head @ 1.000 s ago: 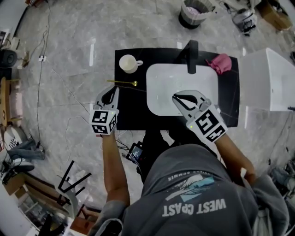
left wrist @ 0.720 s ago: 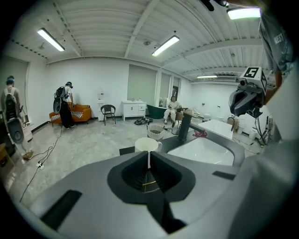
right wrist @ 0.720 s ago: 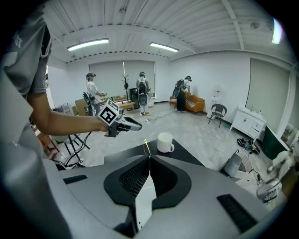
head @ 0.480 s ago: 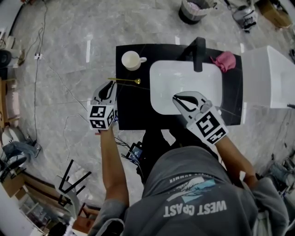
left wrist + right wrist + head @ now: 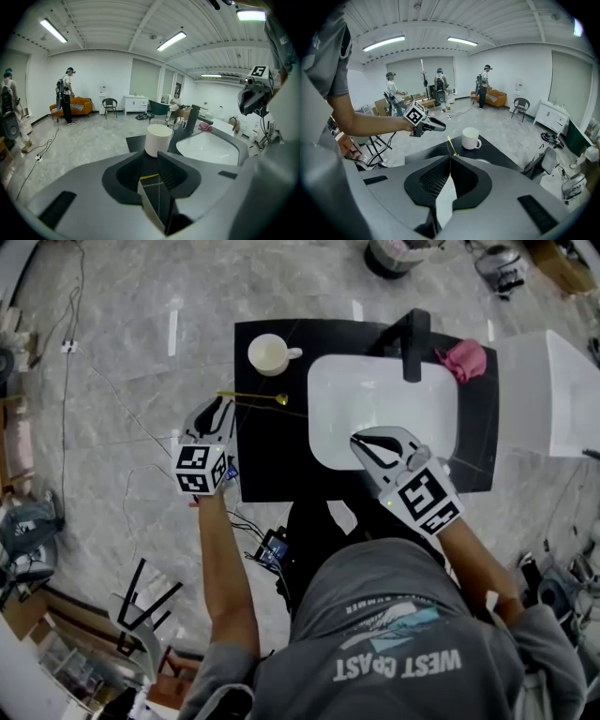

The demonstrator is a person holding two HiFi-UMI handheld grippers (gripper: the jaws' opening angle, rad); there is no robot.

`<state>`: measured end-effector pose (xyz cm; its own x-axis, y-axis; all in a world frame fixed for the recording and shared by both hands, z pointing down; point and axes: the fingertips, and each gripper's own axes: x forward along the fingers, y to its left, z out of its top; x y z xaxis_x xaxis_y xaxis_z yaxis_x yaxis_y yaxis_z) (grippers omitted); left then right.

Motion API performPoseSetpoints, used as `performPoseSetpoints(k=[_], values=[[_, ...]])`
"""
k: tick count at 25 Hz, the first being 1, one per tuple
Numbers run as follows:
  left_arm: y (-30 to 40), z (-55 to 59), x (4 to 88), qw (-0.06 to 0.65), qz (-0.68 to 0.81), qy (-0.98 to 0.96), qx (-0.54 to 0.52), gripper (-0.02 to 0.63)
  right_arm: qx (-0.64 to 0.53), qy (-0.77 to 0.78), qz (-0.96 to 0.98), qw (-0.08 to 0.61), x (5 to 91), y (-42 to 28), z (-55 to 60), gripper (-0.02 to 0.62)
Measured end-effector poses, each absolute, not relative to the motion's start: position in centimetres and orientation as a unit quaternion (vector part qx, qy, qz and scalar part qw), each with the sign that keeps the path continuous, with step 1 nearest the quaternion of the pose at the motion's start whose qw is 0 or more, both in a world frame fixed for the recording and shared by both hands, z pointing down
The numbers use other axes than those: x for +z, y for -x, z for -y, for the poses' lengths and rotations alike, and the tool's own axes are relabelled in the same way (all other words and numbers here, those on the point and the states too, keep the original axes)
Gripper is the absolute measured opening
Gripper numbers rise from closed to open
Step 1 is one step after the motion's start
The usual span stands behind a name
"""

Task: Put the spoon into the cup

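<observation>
Two grippers hover over the black counter [image 5: 272, 465]. At the left of the head view, the left gripper [image 5: 217, 407] sits at the handle end of the gold spoon [image 5: 251, 397]. Its jaws have just been opening and stand narrowly apart, and only a thin gold sliver shows in the gap (inside it or beyond is unclear). The cup [image 5: 269, 353] stands just above the spoon. Further right, the right gripper [image 5: 361, 441] is closed on nothing over the white sink [image 5: 375, 399].

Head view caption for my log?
Left gripper, jaws just opening, empty, poised at the spoon near the cup; right gripper shut over the sink.
</observation>
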<state>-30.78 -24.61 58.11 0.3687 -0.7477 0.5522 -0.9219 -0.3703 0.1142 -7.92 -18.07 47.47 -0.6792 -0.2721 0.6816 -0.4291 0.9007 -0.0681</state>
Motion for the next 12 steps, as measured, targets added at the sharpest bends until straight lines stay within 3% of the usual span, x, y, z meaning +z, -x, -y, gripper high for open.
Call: performPoseSetpoints(k=[12], values=[[31.7,25.6,61.3,0.217,0.511,-0.801,0.223,0.098,0.128,-0.185,0.905,0.362,49.6,8.3,18.4,0.032]])
